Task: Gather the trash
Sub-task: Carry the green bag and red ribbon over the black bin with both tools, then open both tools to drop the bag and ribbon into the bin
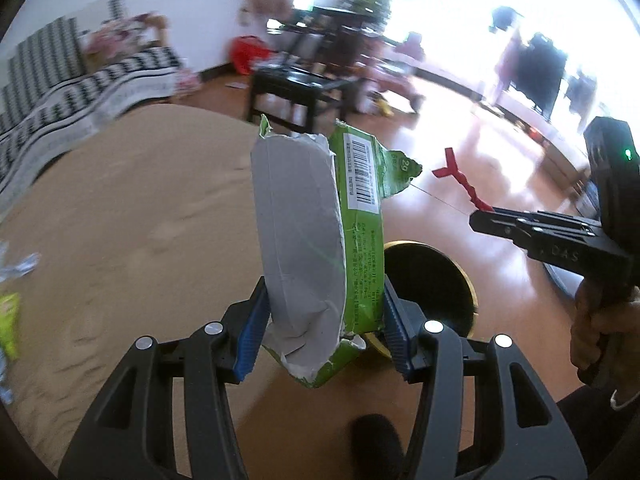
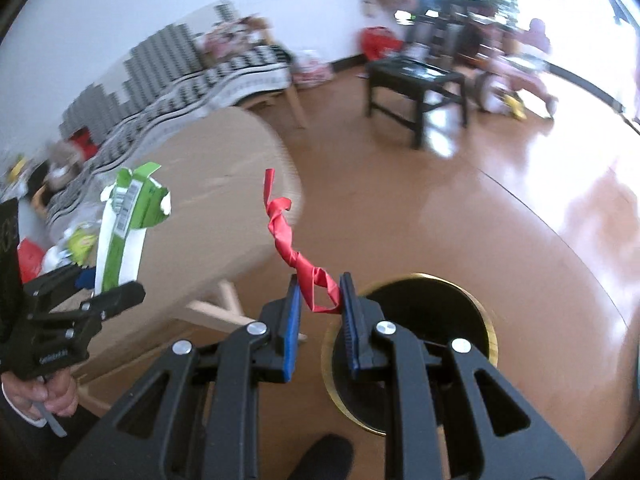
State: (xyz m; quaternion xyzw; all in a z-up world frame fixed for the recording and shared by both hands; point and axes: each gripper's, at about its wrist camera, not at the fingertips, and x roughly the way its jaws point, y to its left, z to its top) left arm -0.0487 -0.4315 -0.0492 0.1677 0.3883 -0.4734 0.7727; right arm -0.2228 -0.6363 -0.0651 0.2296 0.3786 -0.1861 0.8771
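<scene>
My left gripper is shut on a torn green snack wrapper with a silver inside and a barcode, held upright over the table's edge. It also shows in the right wrist view. My right gripper is shut on a twisted red strip of wrapper, which also shows in the left wrist view. A black round bin with a gold rim stands on the floor just below and ahead of both grippers; it also shows in the left wrist view.
A round tan table lies left, with more wrappers at its far left edge. A black low table stands on the wooden floor beyond. A striped sofa sits at the back left.
</scene>
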